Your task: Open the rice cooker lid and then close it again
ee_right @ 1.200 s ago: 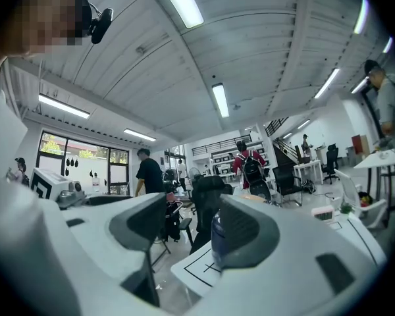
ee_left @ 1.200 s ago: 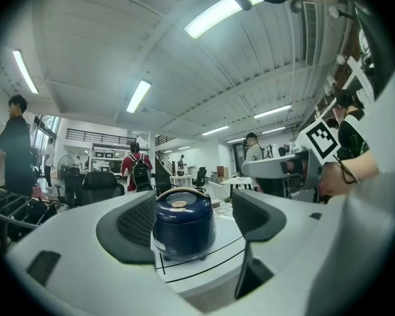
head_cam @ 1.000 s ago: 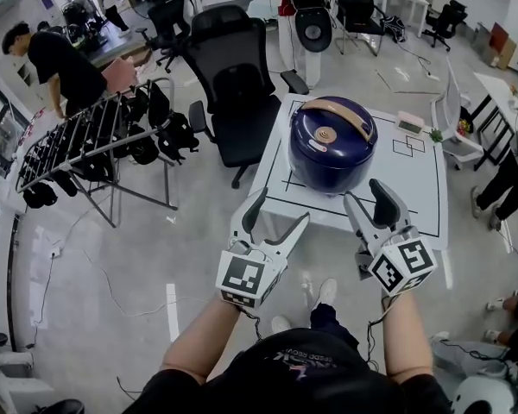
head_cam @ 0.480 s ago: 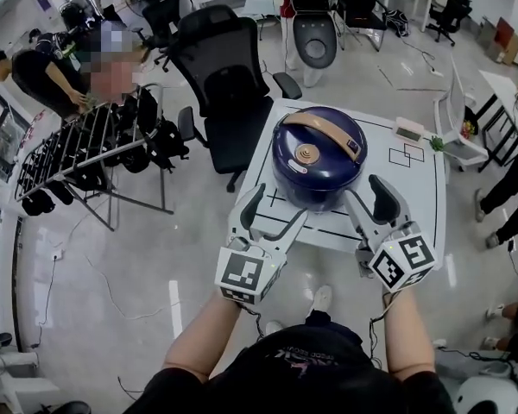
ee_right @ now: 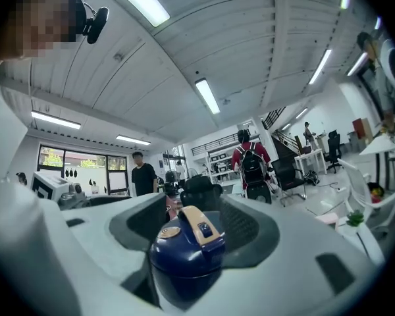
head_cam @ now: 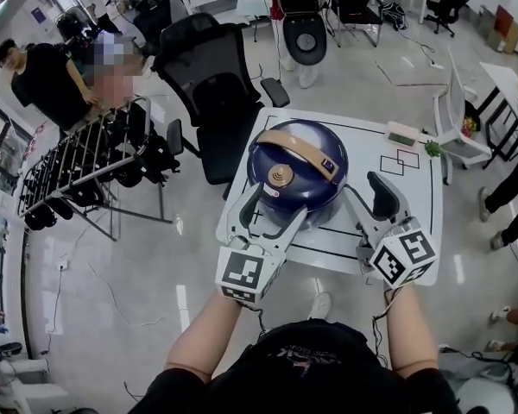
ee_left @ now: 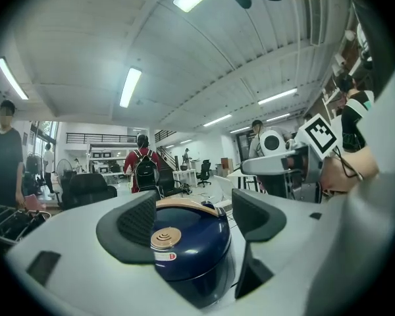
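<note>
While its lid lies shut, the round dark-blue rice cooker with a tan handle across its top (head_cam: 295, 172) stands on the left part of the white square table marked with black lines (head_cam: 414, 205).

Far left, a person in a black shirt (head_cam: 45, 83) stands beside a metal rack hung with dark items (head_cam: 73, 158). To the right of the rack, at the table's far-left corner, is a black high-backed office chair (head_cam: 203, 76).

Next comes the left gripper (head_cam: 272, 210), grey with a square-marker cube, held at the near-left side of the cooker with its fingers spread wide. In the left gripper view the cooker (ee_left: 184, 245) fills the gap between the two dark pads (ee_left: 137, 219); whether either pad touches its wall cannot be told.

On the near right of the cooker, the right gripper (head_cam: 369, 198) is held above the table, its fingers likewise spread. In the right gripper view the cooker (ee_right: 184, 249) stands between the jaws, with the handle end and its dark button turned toward the camera.

Near the far-right corner of the table lie a small pale box (head_cam: 403, 134) and a small green object (head_cam: 432, 149).
</note>
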`<state>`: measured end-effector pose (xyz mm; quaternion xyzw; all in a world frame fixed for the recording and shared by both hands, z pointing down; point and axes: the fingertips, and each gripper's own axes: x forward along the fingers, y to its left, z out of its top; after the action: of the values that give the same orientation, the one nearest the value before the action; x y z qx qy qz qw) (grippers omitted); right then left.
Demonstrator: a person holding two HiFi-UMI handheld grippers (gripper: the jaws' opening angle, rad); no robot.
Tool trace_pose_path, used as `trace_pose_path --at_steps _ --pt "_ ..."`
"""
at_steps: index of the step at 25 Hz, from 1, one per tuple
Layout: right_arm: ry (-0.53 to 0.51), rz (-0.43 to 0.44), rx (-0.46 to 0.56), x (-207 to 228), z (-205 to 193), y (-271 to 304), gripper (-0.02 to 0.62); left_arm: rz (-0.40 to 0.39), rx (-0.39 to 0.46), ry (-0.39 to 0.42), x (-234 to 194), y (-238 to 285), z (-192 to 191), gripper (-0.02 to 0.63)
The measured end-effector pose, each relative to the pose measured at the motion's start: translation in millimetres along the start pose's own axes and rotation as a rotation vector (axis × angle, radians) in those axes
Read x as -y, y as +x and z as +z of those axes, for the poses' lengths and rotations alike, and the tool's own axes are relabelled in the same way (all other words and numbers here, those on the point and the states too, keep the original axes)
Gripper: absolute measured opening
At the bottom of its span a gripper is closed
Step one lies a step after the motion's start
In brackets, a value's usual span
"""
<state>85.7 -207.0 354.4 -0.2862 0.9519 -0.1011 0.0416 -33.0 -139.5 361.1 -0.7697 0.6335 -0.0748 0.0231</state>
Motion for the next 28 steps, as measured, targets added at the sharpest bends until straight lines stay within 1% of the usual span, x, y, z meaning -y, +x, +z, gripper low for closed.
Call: trace_pose_path --at_steps 9,13,18,22,28 --pt "0.015 0.028 0.012 41.0 8.3 5.8 0.241 0.03 -0.01 0.035 6.0 44.0 8.7 0.348" --pt "0.026 0.02 0.014 53.6 8.6 6.7 0.241 0.029 -0.025 0.083 4.1 54.4 10.4 0.348" --pt "0.037 -0.008 0.023 64.3 8.0 10.8 0.242 0.006 -0.042 0.144 -2.2 66.8 10.5 0.348" --pt "0.042 -0.054 0.044 73.1 10.4 14.8 0.242 -0.036 -0.059 0.226 -6.8 77.1 7.6 0.348" --pt "0.055 -0.126 0.062 73.6 11.0 24.1 0.241 -0.106 -0.098 0.406 -18.7 87.0 -7.2 0.348"
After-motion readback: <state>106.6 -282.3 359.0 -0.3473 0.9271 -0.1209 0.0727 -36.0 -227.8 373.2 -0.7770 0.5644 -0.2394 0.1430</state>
